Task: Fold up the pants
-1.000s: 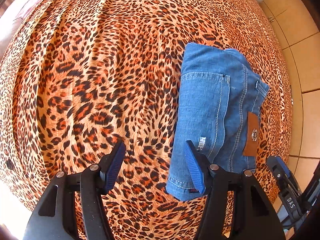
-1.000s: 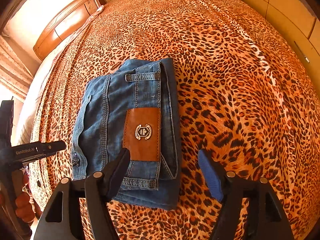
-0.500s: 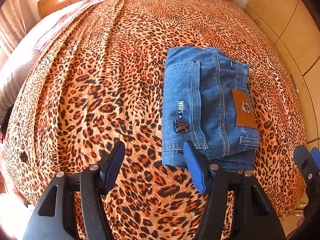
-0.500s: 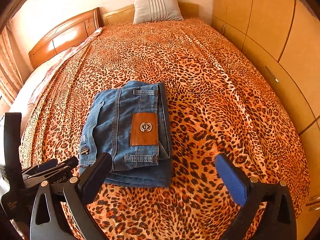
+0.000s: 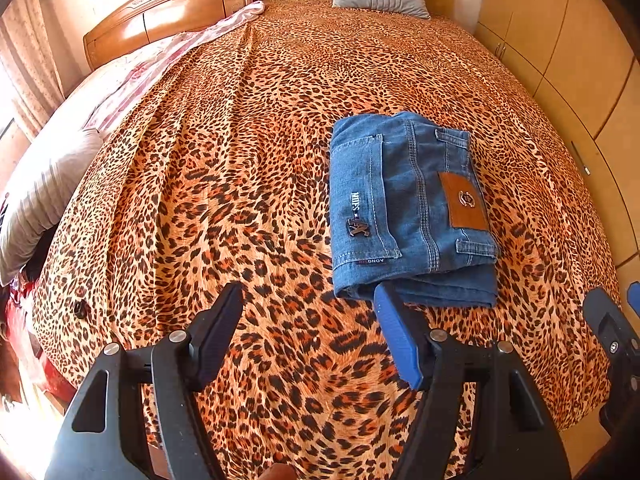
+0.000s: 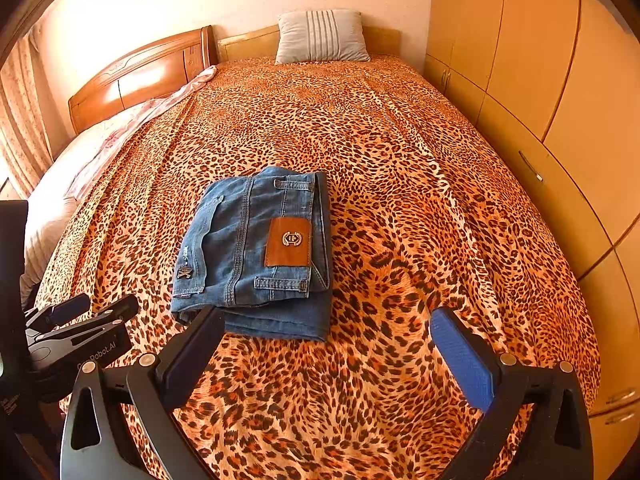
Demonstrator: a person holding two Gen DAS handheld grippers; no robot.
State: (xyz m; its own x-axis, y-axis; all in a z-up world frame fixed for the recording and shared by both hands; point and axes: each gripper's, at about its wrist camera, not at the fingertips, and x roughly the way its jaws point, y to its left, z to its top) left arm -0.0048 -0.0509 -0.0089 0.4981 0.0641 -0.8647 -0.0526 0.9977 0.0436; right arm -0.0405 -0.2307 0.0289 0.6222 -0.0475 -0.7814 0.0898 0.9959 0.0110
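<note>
Blue denim pants (image 5: 404, 208) lie folded into a compact rectangle on the leopard-print bedspread (image 5: 240, 160), brown leather patch facing up. They also show in the right wrist view (image 6: 256, 256). My left gripper (image 5: 308, 320) is open and empty, held above the bed just in front of the pants' near edge, apart from them. My right gripper (image 6: 324, 336) is open wide and empty, also in front of the pants and clear of them. The left gripper shows at the left edge of the right wrist view (image 6: 76, 316).
A grey striped pillow (image 6: 320, 36) leans at the wooden headboard (image 6: 140, 76). A wardrobe (image 6: 560, 80) runs along the bed's right side. A pink-white blanket (image 5: 120, 92) and a second pillow (image 5: 44, 196) lie at the left.
Both grippers have pulled back and up from the folded pants, so the whole bed and headboard show now. The right gripper has opened wider. The pants have not moved.
</note>
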